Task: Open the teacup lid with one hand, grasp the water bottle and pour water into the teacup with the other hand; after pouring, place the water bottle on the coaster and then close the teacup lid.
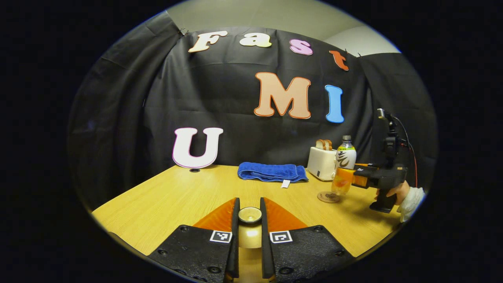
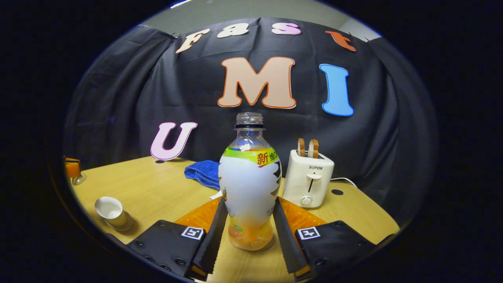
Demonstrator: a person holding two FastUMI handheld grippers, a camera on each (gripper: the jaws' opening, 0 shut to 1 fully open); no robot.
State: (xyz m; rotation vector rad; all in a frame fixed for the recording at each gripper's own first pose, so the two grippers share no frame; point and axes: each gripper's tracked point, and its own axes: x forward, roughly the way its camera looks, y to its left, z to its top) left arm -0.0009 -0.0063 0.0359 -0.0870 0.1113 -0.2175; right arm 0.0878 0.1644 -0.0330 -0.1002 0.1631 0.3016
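Gold and glossy, the small rounded teacup lid (image 1: 250,215) sits pinched between the fingers of the left gripper (image 1: 250,220), lifted clear above the pale wooden table (image 1: 177,196), presumably to keep the cup's mouth free for pouring; both fingers press its sides, so that claw is clamped on it. Over in the right gripper view, the clear plastic water bottle (image 2: 249,184) with its white wrap and orange-tinted base stands upright between the fingers of the right gripper (image 2: 248,222); the fingers sit close on both flanks and look to be squeezing it; its cap is off, neck open, ready to pour; liquid shows low in the base, though the wrap hides the true level. From the left gripper view the same bottle (image 1: 344,169) stands at the round brown coaster (image 1: 328,197), whether on it or just above I cannot tell; a hand (image 1: 397,192) grips that tool's handle. Low to the left in the right gripper view the gold teacup (image 2: 112,213) stands uncovered, well apart from the bottle; its white inside shows no water that I can make out; my read: lid off, bottle grasped, pour not yet done. Behind, a blue folded towel (image 1: 272,172) and a white toaster (image 2: 308,179) holding two slices of toast stay out of play.
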